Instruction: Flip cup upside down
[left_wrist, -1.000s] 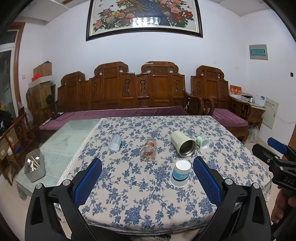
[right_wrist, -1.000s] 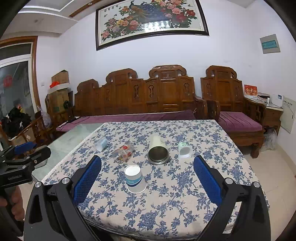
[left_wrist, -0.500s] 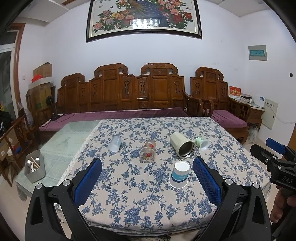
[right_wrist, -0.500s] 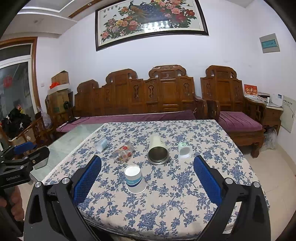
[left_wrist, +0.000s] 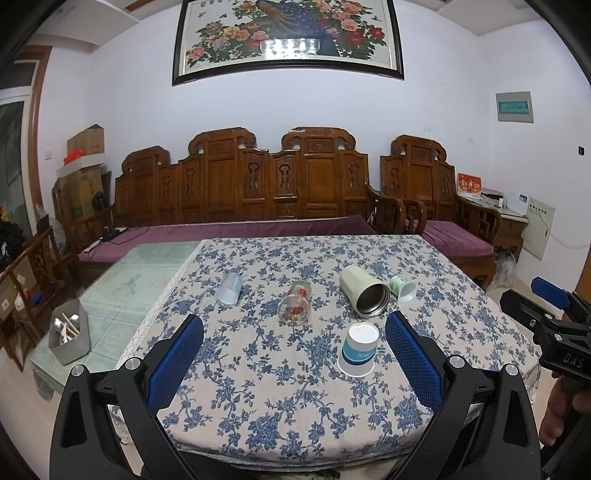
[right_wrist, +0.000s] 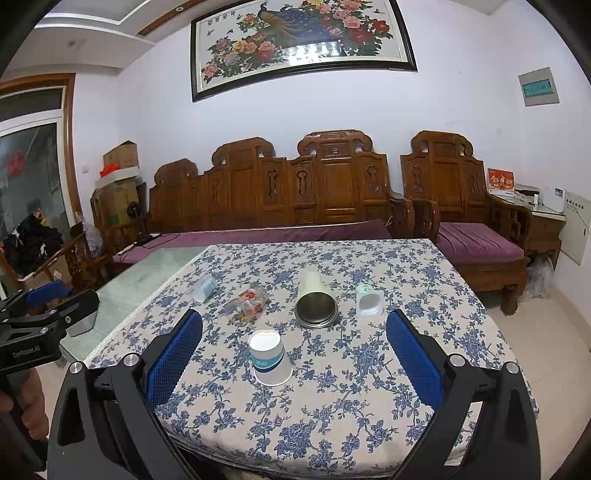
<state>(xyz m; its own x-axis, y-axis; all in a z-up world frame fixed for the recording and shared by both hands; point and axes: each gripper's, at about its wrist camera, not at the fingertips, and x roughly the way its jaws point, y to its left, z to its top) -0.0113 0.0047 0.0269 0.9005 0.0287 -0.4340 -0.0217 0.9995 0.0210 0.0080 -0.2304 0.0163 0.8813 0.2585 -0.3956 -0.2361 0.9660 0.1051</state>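
A white paper cup with a blue band (left_wrist: 357, 350) stands mouth-down on the flowered tablecloth (left_wrist: 266, 391), also in the right wrist view (right_wrist: 269, 357). Lying on their sides behind it are a cream steel tumbler (left_wrist: 364, 296), a clear glass with red flowers (left_wrist: 295, 307), a clear plastic cup (left_wrist: 229, 288) and a small green-and-white cup (left_wrist: 403, 287). My left gripper (left_wrist: 294, 345) is open and empty, back from the table's near edge. My right gripper (right_wrist: 294, 344) is open and empty too, seen at the right edge of the left wrist view (left_wrist: 550, 317).
A glass-topped part of the table (left_wrist: 144, 273) lies left of the cloth, with a grey box of utensils (left_wrist: 70, 332) at its corner. Carved wooden benches with purple cushions (left_wrist: 258, 229) stand behind the table. A wooden armchair (right_wrist: 476, 236) stands at the right.
Both grippers have drawn back and risen very slightly, so the table looks a little farther. The cups have not moved.
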